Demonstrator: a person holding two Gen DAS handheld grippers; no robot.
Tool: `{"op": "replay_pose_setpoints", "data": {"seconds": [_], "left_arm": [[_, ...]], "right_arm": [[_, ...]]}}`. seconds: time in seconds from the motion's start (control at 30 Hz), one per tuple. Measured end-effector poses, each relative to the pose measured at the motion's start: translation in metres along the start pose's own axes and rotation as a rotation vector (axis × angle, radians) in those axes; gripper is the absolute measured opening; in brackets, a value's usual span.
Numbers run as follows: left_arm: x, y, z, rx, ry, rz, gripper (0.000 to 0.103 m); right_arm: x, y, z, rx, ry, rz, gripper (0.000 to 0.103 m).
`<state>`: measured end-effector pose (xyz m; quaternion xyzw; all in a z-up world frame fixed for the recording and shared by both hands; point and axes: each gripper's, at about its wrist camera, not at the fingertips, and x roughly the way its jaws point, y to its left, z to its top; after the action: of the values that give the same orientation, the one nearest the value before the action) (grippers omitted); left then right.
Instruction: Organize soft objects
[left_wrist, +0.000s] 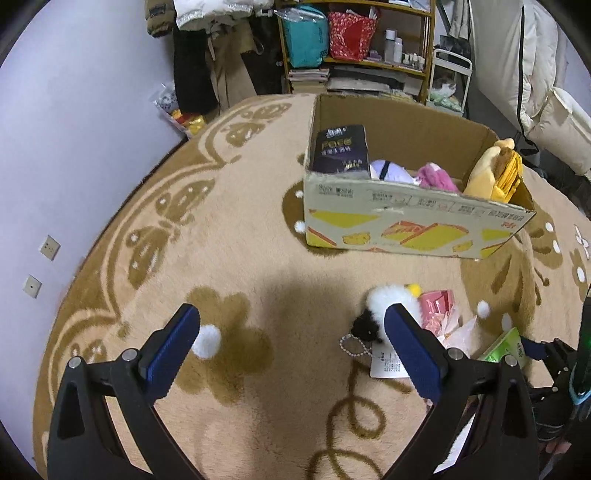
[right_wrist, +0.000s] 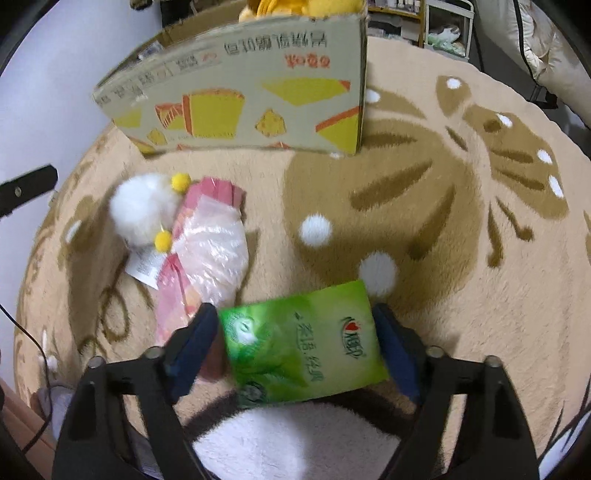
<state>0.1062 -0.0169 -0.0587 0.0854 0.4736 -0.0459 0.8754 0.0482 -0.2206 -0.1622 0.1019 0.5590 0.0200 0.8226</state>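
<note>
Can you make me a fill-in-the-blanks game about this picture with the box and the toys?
1. The green packet sits between the ____ tongs.
2. The dark tissue pack is inside the cardboard ____.
3. The white fluffy toy has two small ____ pompoms.
4. Nothing is between the ____ tongs.

Missing words: right; box; yellow; left

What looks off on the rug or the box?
The cardboard box has a small tear in its front top edge. A fluffy toy, a pink packet and a green packet lie loose on the rug.
</note>
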Motion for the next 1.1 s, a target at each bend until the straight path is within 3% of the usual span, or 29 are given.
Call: {"op": "replay_pose_setpoints", "data": {"seconds": [0.13, 0.23, 0.53, 0.77, 0.93, 1.1], "left_arm": [[0.010, -0.003, -0.002, 0.001, 0.025, -0.011, 0.099], [0.015, -0.005, -0.004, 0.008, 0.039, -0.014, 0.099], [0.019, -0.011, -0.003, 0.029, 0.038, 0.004, 0.099], [0.021, -0.011, -0.003, 0.026, 0.038, 0.001, 0.099], [0.025, -0.010, -0.002, 0.011, 0.033, 0.009, 0.099], [0.030, -0.008, -0.002, -0.001, 0.039, 0.005, 0.099]], "right_arm": [[0.000, 0.003, -0.001, -0.016, -0.002, -0.008, 0.083], [-0.009, 0.004, 0.003, -0.009, -0.052, -0.003, 0.083], [-0.080, 0.013, 0.048, -0.051, -0.370, 0.055, 0.083], [-0.107, 0.030, 0.098, -0.099, -0.518, 0.073, 0.083], [-0.094, 0.042, 0.135, -0.097, -0.532, 0.116, 0.083], [-0.073, 0.045, 0.157, -0.065, -0.483, 0.107, 0.083]]}}
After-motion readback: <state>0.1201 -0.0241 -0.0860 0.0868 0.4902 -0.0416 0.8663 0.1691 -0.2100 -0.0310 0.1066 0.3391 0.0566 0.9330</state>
